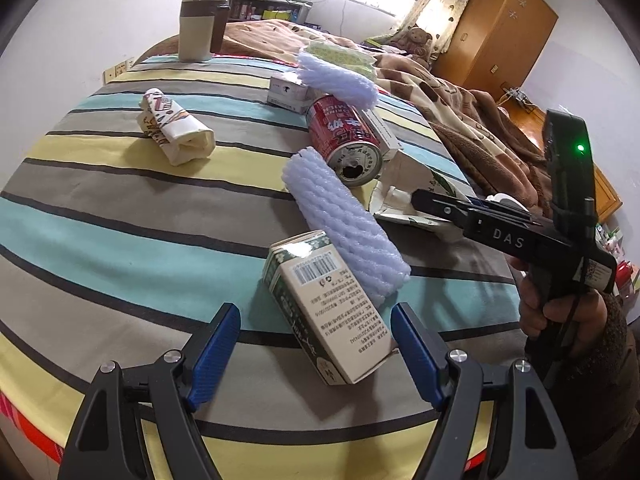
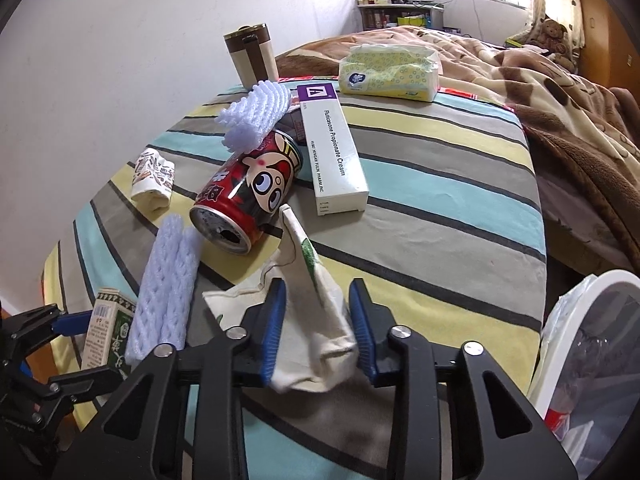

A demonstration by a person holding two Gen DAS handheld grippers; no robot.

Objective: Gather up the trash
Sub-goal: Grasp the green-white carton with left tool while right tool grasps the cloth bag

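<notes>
Trash lies on a striped cloth [image 1: 120,208]. My left gripper [image 1: 316,344] is open, its blue pads on either side of a green-and-cream carton [image 1: 326,312], which also shows in the right wrist view [image 2: 106,332]. My right gripper [image 2: 318,326] stands around a crumpled white paper bag [image 2: 316,320], also in the left wrist view [image 1: 404,196]; the pads are at its sides, contact unclear. A red drink can [image 1: 346,140] [image 2: 248,196] lies on its side. A foam sleeve [image 1: 344,228] [image 2: 164,292] lies beside it, another [image 1: 340,76] [image 2: 256,114] behind.
A rolled paper wrapper [image 1: 176,128] [image 2: 154,178], a cream box [image 2: 334,148], a small box [image 1: 288,92], a tissue pack [image 2: 388,72] and a brown-and-cream mug [image 1: 198,28] [image 2: 252,56] lie around. A white bin with a bag [image 2: 584,360] stands at right. A brown blanket [image 2: 560,92] covers the bed behind.
</notes>
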